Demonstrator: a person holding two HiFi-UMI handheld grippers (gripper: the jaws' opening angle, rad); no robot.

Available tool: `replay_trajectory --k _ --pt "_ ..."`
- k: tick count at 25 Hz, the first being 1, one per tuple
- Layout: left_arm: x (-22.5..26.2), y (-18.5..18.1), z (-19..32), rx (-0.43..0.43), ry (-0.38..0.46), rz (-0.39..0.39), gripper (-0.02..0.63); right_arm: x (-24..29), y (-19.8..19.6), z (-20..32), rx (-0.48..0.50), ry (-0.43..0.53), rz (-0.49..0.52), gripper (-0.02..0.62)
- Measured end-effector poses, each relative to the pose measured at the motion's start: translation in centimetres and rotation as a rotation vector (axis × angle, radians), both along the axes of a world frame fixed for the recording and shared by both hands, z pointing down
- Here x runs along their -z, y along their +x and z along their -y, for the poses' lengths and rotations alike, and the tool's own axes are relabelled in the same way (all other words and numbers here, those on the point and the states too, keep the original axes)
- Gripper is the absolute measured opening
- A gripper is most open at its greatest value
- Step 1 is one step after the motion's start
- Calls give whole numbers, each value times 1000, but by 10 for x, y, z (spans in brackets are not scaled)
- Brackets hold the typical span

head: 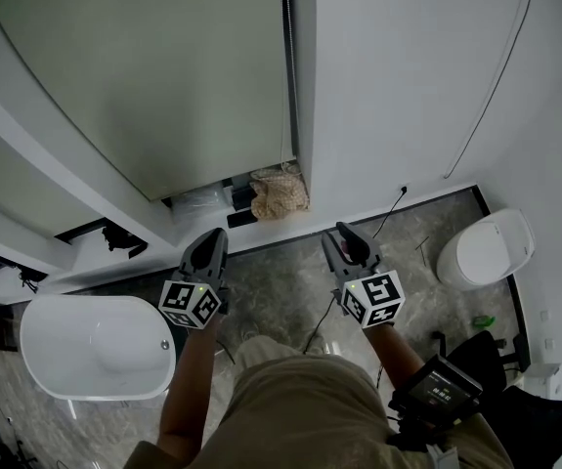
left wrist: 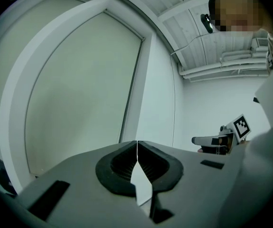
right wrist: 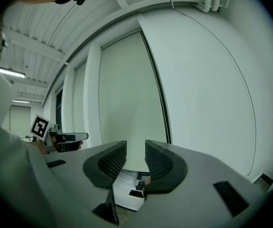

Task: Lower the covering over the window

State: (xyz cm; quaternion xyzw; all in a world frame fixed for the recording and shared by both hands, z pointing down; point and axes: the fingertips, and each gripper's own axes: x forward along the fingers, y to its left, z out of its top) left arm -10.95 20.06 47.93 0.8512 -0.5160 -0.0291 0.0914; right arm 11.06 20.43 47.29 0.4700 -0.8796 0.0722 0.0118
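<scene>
A pale roller blind point(head: 163, 66) covers the window and hangs down almost to the sill. A thin cord point(head: 286, 66) runs down its right edge. Both grippers are held level in front of the wall, apart from the blind and the cord. My left gripper point(head: 212, 236) is shut with nothing between its jaws, and its tips meet in its own view point(left wrist: 136, 148). To its right, my right gripper point(head: 345, 236) stands open and empty. A clear gap shows between its pads point(right wrist: 135, 158), with the blind point(right wrist: 127, 99) beyond.
A white bathtub point(head: 95, 345) stands at the lower left. A white toilet point(head: 484, 249) stands at the right. A brown bag point(head: 279, 191) lies below the blind by the wall. A cable point(head: 388, 213) runs from a wall socket across the grey floor.
</scene>
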Motion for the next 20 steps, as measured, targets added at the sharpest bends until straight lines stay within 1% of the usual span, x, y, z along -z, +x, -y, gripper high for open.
replay_trajectory --k 5,13,20 --pt "-3 -22 20 -47 -13 -6 20 0 -21 12 -47 -8 0 114" --pt "2 -69 54 -163 -8 3 21 3 -74 33 -138 -11 0 114" --pt "-9 -101 79 -245 -11 -4 21 -6 -113 50 -202 -10 -8 114"
